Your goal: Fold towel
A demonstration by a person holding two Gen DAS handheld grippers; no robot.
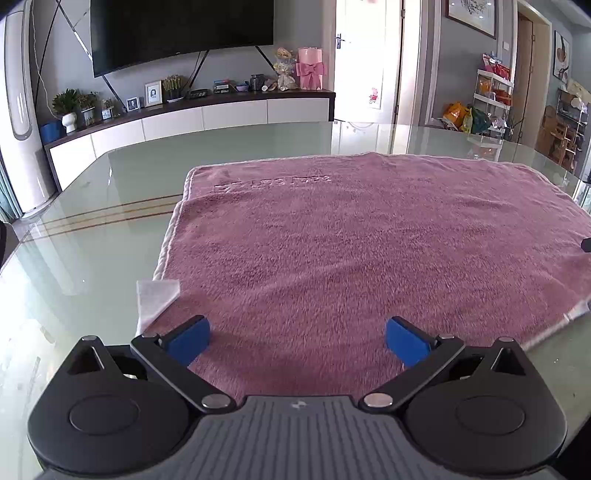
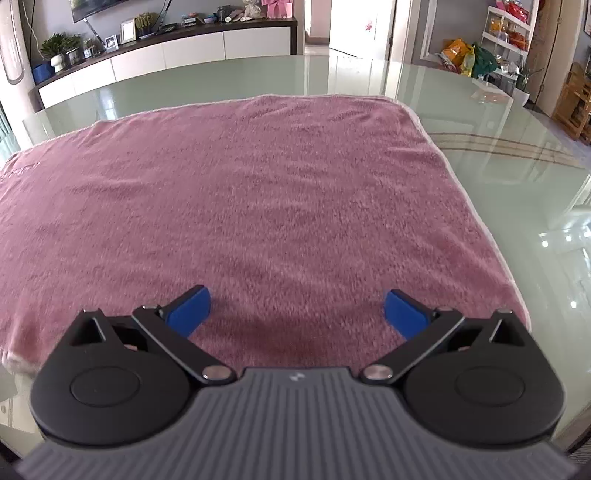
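A pink towel (image 1: 369, 240) lies spread flat on the glass table (image 1: 92, 240); it also fills the right wrist view (image 2: 258, 203). A white label (image 1: 155, 299) sticks out at its near left corner. My left gripper (image 1: 297, 339) is open and empty, hovering over the towel's near edge by that corner. My right gripper (image 2: 297, 312) is open and empty over the towel's near right part. The right edge of the towel (image 2: 480, 221) runs close by its right finger.
The glass table (image 2: 517, 166) extends beyond the towel on all sides. Behind it stand a low white TV cabinet (image 1: 184, 118) with small items, a television (image 1: 177, 29), a white door (image 1: 365, 59) and shelves (image 1: 495, 92) at the right.
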